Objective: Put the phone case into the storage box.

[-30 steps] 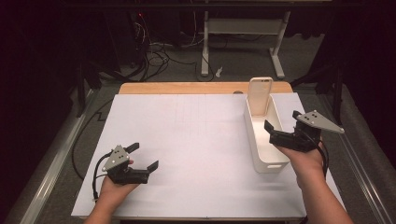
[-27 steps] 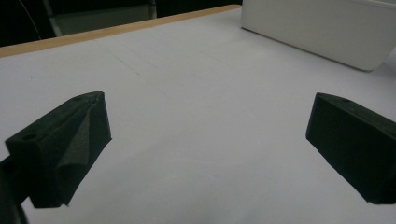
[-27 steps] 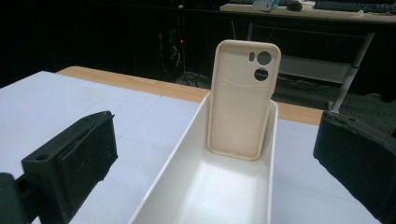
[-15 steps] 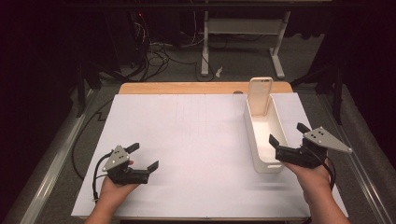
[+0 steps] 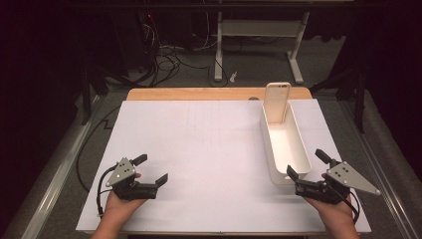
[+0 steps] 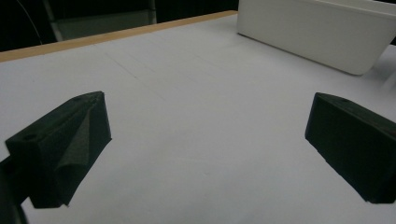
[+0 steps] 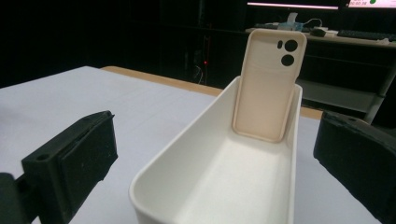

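A long white tray (image 5: 273,152) lies on the right half of the white table sheet. A cream phone case (image 5: 277,102) stands upright against the tray's far end wall, camera holes at the top (image 7: 269,79). My right gripper (image 5: 308,172) is open just before the tray's near end (image 7: 159,179), jaws spread wider than the tray and holding nothing. My left gripper (image 5: 151,169) sits open and empty low over the sheet at the front left, with the tray (image 6: 322,35) far ahead to its right.
The white sheet (image 5: 199,149) covers most of a wooden table whose far edge (image 5: 199,93) shows as a tan strip. Beyond it are a desk frame (image 5: 259,40) and floor cables (image 5: 164,62) in the dark.
My right gripper has drawn back toward the person from beside the tray's middle to just before its near end. The left gripper has stayed put.
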The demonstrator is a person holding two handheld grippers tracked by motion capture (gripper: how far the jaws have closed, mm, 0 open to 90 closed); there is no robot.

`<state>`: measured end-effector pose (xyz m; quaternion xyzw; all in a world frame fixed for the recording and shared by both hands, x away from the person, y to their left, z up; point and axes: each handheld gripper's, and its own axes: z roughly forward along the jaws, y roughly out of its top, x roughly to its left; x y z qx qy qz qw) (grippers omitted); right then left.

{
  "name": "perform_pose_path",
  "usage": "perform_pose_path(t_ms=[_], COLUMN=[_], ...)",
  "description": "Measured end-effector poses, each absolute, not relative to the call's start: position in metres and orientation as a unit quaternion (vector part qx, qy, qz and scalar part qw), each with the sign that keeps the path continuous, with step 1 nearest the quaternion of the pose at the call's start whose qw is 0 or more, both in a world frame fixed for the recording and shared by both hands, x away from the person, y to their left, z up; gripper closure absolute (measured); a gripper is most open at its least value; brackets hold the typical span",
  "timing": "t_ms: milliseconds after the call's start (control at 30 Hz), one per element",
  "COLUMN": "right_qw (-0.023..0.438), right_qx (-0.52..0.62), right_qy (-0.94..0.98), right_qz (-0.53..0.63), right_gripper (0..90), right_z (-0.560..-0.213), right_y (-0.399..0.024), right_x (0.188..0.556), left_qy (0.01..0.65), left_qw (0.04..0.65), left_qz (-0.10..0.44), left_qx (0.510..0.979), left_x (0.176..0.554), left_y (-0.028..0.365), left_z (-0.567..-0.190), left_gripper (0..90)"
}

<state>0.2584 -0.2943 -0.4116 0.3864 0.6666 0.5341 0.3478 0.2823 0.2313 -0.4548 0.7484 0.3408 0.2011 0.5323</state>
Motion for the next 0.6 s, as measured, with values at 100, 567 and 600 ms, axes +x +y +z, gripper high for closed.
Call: perform_pose_path(t_ms=[100,567,600], right_qw=[0.344,0.345,0.346], right_qx=[0.384,0.394,0.393], right_qy=[0.662,0.645,0.646], right_qz=[0.543,0.557,0.555], right_gripper=[0.1,0.1,0.1], right_z=[-0.4135,-0.4094,-0.4097], right_y=[-0.2978,-0.3027,-0.3022], right_x=[0.2516,0.2503,0.2503], left_qy=[0.339,0.344,0.345], left_qw=[0.534,0.535,0.535], left_qz=[0.204,0.210,0.209], left_qx=[0.747,0.742,0.742], left_x=[0.2803,0.2817,0.2818], left_y=[0.2323,0.2382,0.2385], left_z=[-0.4537,-0.4536,-0.4535], left_gripper=[1.7,1.5,1.3])
